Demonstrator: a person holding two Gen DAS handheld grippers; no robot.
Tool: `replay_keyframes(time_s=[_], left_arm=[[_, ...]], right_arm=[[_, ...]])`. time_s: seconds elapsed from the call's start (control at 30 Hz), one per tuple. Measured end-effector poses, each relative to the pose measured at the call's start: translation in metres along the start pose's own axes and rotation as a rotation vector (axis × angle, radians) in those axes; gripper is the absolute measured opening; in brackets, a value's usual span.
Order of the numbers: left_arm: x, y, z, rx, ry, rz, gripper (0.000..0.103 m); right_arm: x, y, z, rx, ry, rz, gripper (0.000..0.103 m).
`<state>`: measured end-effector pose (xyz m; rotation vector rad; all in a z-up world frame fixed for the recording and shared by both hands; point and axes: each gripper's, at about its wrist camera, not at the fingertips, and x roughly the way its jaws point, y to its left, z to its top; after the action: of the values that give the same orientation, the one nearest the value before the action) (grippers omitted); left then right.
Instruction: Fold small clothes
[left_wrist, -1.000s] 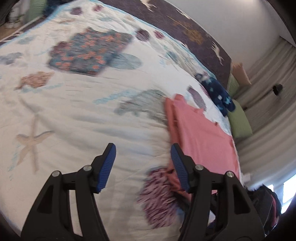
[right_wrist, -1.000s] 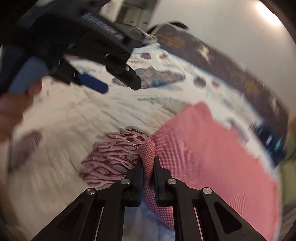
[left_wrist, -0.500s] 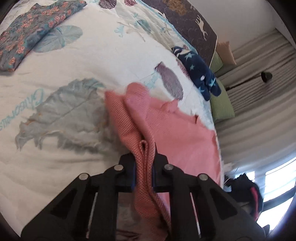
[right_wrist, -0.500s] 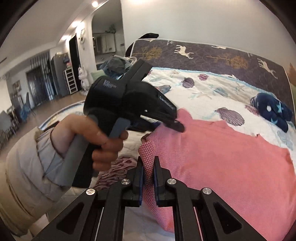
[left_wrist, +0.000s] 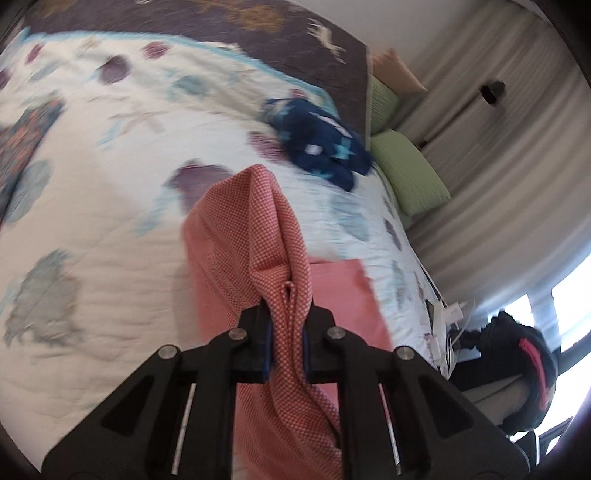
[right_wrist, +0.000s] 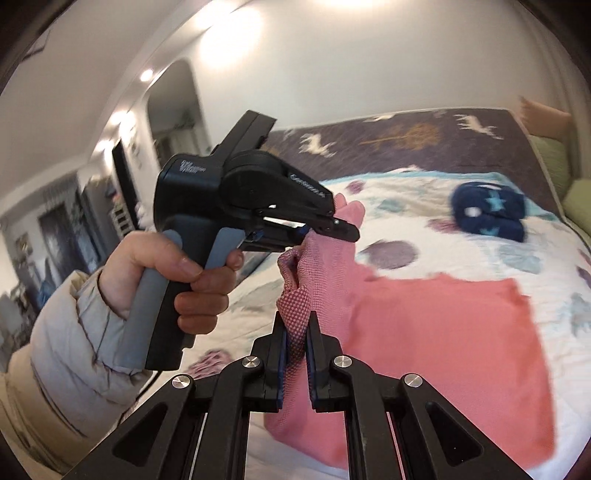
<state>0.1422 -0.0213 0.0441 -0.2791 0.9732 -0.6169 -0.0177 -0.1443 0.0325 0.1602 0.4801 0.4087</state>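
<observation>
A pink knitted garment (left_wrist: 236, 236) lies on the white patterned bedspread (left_wrist: 92, 221). My left gripper (left_wrist: 288, 314) is shut on a bunched edge of it and holds that edge above the bed. My right gripper (right_wrist: 295, 332) is shut on another edge of the same pink garment (right_wrist: 443, 332), close beside the left gripper (right_wrist: 343, 230), which shows in the right wrist view held by a hand. The rest of the garment hangs down and spreads flat on the bed.
A dark blue star-print bundle (left_wrist: 317, 144) lies further up the bed, also in the right wrist view (right_wrist: 487, 210). A floral folded garment (left_wrist: 22, 133) is at the left. Green pillows (left_wrist: 410, 173) and curtains (left_wrist: 517, 184) are to the right. A purple headboard cover (right_wrist: 406, 136) is behind.
My left gripper went from open over the bed to shut on the pink garment's edge. Both grippers have lifted their edges upward and toward the headboard.
</observation>
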Motion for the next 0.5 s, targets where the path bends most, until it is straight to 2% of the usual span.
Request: replay_keyframes(time_s=[0.2, 0.37, 0.43, 0.5], left_arm=[[0.058, -0.076, -0.001, 0.098, 0.082, -0.017, 0.013], [0.137, -0.123, -0.023, 0.201, 0.197, 0.078, 0.014], [0.160, -0.130, -0.033, 0.236, 0.234, 0.122, 0.017], [0.175, -0.135, -0.043, 0.267, 0.261, 0.149, 0.031]], right_arm=[[-0.049, -0.068, -0.007, 0.124, -0.056, -0.116, 0.008], [-0.066, -0.124, -0.036, 0.269, 0.001, -0.190, 0.008], [-0.065, -0.144, -0.050, 0.330, 0.047, -0.206, 0.008], [-0.061, -0.165, -0.066, 0.403, 0.102, -0.203, 0.008]])
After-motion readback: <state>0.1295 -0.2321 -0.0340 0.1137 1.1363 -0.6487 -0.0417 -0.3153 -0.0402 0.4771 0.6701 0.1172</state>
